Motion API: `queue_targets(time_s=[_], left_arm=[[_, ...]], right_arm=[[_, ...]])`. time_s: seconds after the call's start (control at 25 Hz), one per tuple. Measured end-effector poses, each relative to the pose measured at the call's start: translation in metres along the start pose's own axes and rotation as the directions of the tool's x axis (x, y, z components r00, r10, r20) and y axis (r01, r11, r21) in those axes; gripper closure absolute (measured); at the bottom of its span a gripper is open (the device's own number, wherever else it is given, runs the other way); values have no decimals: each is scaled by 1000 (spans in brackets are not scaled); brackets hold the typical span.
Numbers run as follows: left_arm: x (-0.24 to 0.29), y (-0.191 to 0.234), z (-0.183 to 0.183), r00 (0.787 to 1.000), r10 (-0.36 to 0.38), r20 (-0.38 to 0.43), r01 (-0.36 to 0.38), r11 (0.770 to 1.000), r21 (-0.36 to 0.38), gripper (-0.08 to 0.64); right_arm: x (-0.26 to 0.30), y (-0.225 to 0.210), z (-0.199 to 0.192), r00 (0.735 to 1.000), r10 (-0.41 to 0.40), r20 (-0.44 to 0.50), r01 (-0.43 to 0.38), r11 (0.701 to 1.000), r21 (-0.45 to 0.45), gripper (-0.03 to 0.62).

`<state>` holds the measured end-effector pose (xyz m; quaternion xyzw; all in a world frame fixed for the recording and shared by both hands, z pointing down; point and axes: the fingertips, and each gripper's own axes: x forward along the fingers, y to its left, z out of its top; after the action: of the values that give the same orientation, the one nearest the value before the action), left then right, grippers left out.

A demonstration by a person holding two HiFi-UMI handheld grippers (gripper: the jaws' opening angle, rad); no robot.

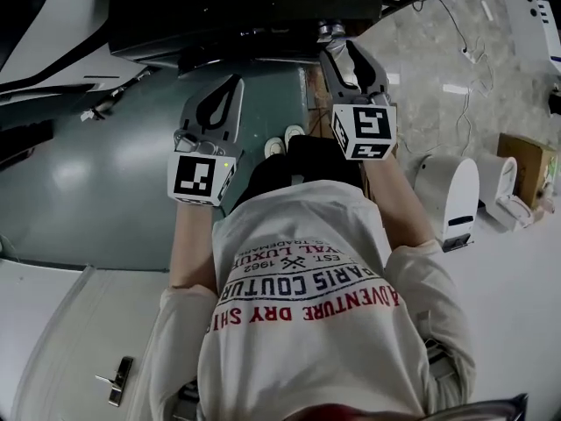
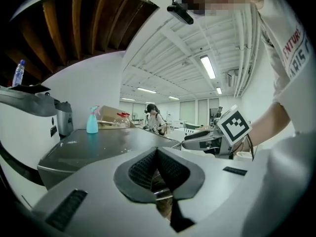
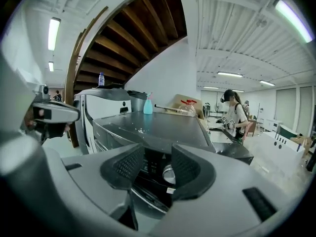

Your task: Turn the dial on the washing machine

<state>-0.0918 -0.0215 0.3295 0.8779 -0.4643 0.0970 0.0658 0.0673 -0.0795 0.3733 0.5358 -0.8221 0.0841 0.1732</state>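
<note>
The washing machine (image 1: 245, 16) is dark grey, with a flat top (image 3: 148, 127) and a black control panel (image 3: 152, 166). Its round silver dial (image 3: 169, 174) shows in the gap between the pads of my right gripper (image 3: 158, 154), a little beyond them. That gripper is open and its pads touch nothing. In the head view the right gripper (image 1: 338, 46) points at the dial (image 1: 330, 32) on the machine's front edge. My left gripper (image 1: 230, 86) hangs to the left of it, in front of the machine. In its own view the left gripper (image 2: 157, 152) is shut, pads meeting at the tip, nothing held.
A blue spray bottle (image 3: 148, 105) and a cardboard box (image 3: 185, 102) stand at the back of the machine's top. A white appliance (image 3: 98, 107) stands beside the machine. White devices (image 1: 456, 196) and a box (image 1: 526, 165) sit on the floor at the right. A person (image 3: 232, 113) stands far behind.
</note>
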Motion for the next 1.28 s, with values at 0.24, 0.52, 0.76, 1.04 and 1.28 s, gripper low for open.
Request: queue_targets(time_s=[0.24,0.52,0.76,1.04,1.28], left_arm=[[-20,4,46,999,5,50,-6,1000,29,545],[-39,5,81,998,-5,65,0,997,78,545],[-45,14,89,997,9,82,-16,996,92,545],[-48,16,87,997,9,75,-16,995,95,545],[-46,17,86,998,18,68,-24,995,94,545]], right_arm=[[-37,10,54,994,32,102,-35,999,21,539],[-73,24,97,975,75,208,-68,997,-40,564],[-82,28,103,972,79,223,-70,996,-51,565],[-81,36,106,969,71,234,-57,996,-68,565],[-79,33,103,972,64,226,-56,997,-45,565]])
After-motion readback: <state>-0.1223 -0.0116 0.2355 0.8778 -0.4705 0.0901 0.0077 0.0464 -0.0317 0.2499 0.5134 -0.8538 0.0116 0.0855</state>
